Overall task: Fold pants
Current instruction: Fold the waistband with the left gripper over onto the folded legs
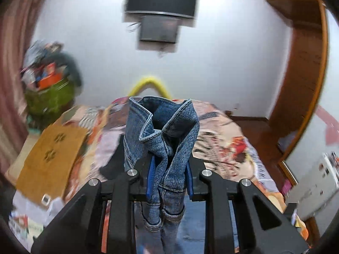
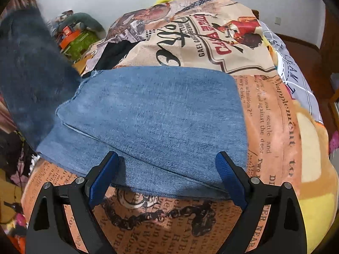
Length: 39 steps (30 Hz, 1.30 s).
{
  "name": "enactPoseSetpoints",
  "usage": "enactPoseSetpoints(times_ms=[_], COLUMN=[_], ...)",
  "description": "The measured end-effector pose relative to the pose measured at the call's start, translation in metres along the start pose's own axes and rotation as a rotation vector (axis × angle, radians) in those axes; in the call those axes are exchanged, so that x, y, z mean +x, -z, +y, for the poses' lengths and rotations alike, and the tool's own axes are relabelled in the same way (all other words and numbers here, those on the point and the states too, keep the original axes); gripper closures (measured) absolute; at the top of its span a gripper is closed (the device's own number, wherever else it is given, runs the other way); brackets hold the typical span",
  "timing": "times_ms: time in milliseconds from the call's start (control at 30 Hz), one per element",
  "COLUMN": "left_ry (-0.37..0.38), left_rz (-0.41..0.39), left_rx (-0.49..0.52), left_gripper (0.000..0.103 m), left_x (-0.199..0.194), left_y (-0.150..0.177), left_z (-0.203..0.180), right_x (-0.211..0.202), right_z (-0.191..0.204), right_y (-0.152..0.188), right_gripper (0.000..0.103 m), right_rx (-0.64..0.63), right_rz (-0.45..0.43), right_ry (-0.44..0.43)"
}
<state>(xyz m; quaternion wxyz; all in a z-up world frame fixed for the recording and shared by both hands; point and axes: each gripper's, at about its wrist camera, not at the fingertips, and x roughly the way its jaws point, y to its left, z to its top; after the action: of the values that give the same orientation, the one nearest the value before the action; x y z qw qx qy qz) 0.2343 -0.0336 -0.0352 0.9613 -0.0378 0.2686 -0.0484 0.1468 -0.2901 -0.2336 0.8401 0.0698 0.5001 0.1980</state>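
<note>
The blue denim pants (image 2: 156,118) lie partly folded flat on the printed bedspread (image 2: 273,122) in the right wrist view. Part of them rises at the left as a dark blurred band (image 2: 29,76). My right gripper (image 2: 167,175) hovers over the near edge of the denim, its blue-padded fingers (image 2: 103,177) spread wide with nothing pressed between them. In the left wrist view my left gripper (image 1: 169,175) is shut on a bunched fold of the denim (image 1: 163,131), held up above the bed. The hemmed edge of the cloth stands up past the pads and more hangs below.
An orange-brown bag (image 1: 50,154) lies at the bed's left edge. A green basket (image 1: 50,97) full of items stands at the far left. A wall-mounted screen (image 1: 163,0) hangs ahead, and a wooden wardrobe (image 1: 303,89) is on the right. A yellow plush (image 2: 313,169) lies beside the bedspread.
</note>
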Motion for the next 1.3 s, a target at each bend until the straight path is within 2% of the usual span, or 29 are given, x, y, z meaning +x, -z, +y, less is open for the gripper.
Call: enactPoseSetpoints(times_ms=[133, 233, 400, 567, 700, 767, 867, 900, 933, 1033, 1167, 1300], left_ry=[0.105, 0.184, 0.273, 0.340, 0.371, 0.372, 0.404, 0.420, 0.418, 0.403, 0.343, 0.175], left_rz=[0.041, 0.101, 0.188, 0.296, 0.394, 0.433, 0.479, 0.467, 0.443, 0.363, 0.327, 0.314], left_rx=[0.060, 0.081, 0.109, 0.159, 0.219, 0.259, 0.313, 0.319, 0.323, 0.321, 0.287, 0.268], left_gripper=[0.080, 0.081, 0.081, 0.081, 0.080, 0.077, 0.059, 0.049, 0.038, 0.017, 0.009, 0.006], left_x=[0.018, 0.040, 0.069, 0.094, 0.109, 0.112, 0.110, 0.105, 0.100, 0.089, 0.097, 0.132], left_y=[-0.001, 0.004, 0.024, 0.056, 0.078, 0.087, 0.095, 0.096, 0.094, 0.083, 0.064, 0.052], left_z=[-0.047, -0.079, -0.121, -0.155, -0.174, -0.182, -0.194, -0.196, -0.195, -0.188, -0.163, -0.119], right_x=[0.001, -0.003, -0.023, -0.044, -0.060, -0.064, -0.068, -0.068, -0.068, -0.063, -0.055, -0.049], right_z=[-0.001, -0.005, -0.019, -0.034, -0.042, -0.042, -0.038, -0.036, -0.036, -0.034, -0.032, -0.030], right_y=[0.000, 0.001, 0.008, 0.017, 0.023, 0.025, 0.026, 0.027, 0.028, 0.027, 0.028, 0.029], right_gripper=[0.011, 0.011, 0.015, 0.015, 0.015, 0.015, 0.014, 0.014, 0.014, 0.014, 0.014, 0.013], right_rx=[-0.008, 0.012, 0.090, 0.119, 0.149, 0.150, 0.134, 0.128, 0.126, 0.123, 0.122, 0.119], right_rz=[-0.006, -0.019, -0.075, -0.108, -0.141, -0.149, -0.153, -0.152, -0.151, -0.143, -0.120, -0.100], right_ry=[-0.014, -0.032, -0.056, 0.019, 0.037, 0.047, 0.056, 0.054, 0.053, 0.049, 0.044, 0.034])
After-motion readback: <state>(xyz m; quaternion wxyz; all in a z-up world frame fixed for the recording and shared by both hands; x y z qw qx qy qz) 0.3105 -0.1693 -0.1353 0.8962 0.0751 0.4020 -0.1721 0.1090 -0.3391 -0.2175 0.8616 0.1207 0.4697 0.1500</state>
